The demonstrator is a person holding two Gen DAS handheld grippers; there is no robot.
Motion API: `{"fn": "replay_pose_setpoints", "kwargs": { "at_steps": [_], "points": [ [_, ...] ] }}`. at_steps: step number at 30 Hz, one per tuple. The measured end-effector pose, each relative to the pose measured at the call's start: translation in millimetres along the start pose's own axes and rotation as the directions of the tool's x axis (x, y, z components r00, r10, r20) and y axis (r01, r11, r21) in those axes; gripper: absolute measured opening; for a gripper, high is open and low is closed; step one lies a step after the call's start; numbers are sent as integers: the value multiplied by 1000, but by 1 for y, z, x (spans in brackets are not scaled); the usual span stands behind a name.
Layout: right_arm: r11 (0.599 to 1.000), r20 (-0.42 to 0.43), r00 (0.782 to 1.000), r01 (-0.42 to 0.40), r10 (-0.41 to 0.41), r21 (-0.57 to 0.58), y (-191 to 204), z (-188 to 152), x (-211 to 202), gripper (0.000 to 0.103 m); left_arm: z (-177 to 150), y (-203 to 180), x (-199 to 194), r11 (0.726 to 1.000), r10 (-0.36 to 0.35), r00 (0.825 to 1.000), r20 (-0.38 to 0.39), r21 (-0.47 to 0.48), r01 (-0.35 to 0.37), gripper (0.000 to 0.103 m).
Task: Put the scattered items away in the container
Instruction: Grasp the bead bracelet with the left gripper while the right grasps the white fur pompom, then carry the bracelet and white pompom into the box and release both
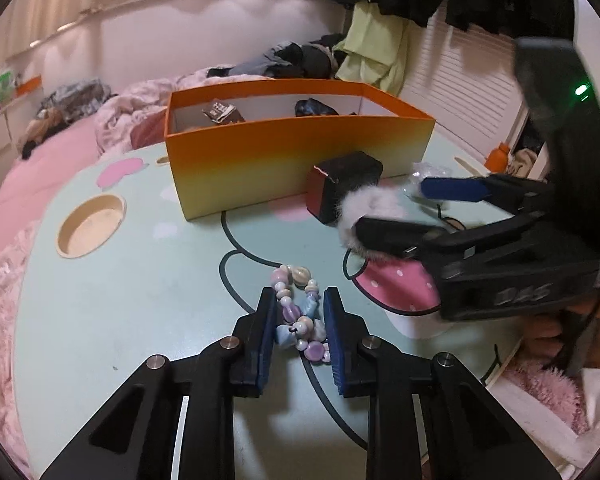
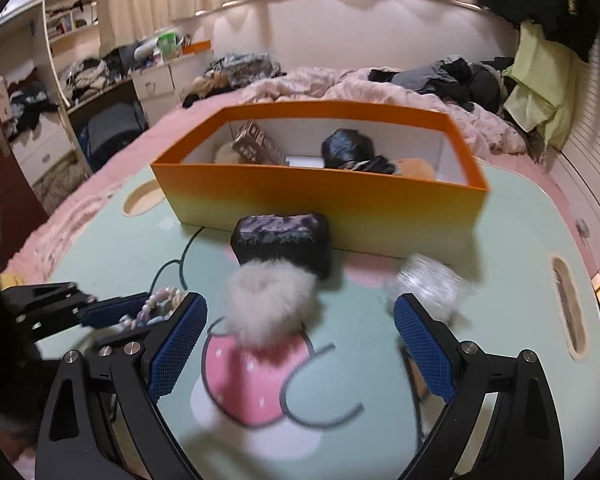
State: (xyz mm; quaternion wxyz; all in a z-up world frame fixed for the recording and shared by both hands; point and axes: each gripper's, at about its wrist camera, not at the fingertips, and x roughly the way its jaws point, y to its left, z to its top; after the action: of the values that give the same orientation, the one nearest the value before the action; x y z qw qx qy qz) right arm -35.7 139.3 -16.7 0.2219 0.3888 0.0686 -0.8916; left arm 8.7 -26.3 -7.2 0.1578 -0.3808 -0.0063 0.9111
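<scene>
The left gripper (image 1: 300, 320) was clamped on a pastel bead bracelet (image 1: 300, 316), its blue-padded fingers (image 1: 266, 344) pressing the beads from either side, low over the pale green cartoon-printed table (image 1: 112, 320) on the near side of the orange box (image 1: 296, 160). The right gripper (image 2: 300, 344) stood with its jaws spread wide and nothing pinched between them; a fluffy white pom-pom (image 2: 270, 304) lay in the gap ahead of its pads (image 2: 176, 344), blurred, and whether it touched either pad could not be told. Just beyond the pom-pom, a small dark case (image 2: 282, 240) with a red end sat on the table against the box's near wall. To the right of the case, also close to the box, lay a crumpled clear plastic wrapper (image 2: 428, 284). Inside the box were a brown printed packet (image 2: 256, 146) toward the left end, a black crumpled bag (image 2: 350, 148) near the middle, and something tan (image 2: 416, 168) at the right end. Left of the box, a round cup hole (image 1: 90, 224) was set into the tabletop. Behind the box stretched a bed (image 2: 340, 84) with pink bedding and heaped clothes.
</scene>
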Motion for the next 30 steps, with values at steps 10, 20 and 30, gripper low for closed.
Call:
{"fn": "replay_pose_setpoints", "kwargs": {
  "at_steps": [10, 20, 30],
  "points": [
    [983, 32, 988, -157, 154, 94, -27, -16, -14, 33, 1, 11, -12, 998, -46, 999, 30, -39, 47, 15],
    [976, 233, 961, -182, 151, 120, -55, 7, -84, 32, 31, 13, -47, 993, -107, 986, 129, -44, 114, 13],
    [984, 241, 960, -164, 144, 68, -51, 82, -65, 32, 130, 20, -42, 993, -105, 977, 186, -33, 113, 13]
  ]
}}
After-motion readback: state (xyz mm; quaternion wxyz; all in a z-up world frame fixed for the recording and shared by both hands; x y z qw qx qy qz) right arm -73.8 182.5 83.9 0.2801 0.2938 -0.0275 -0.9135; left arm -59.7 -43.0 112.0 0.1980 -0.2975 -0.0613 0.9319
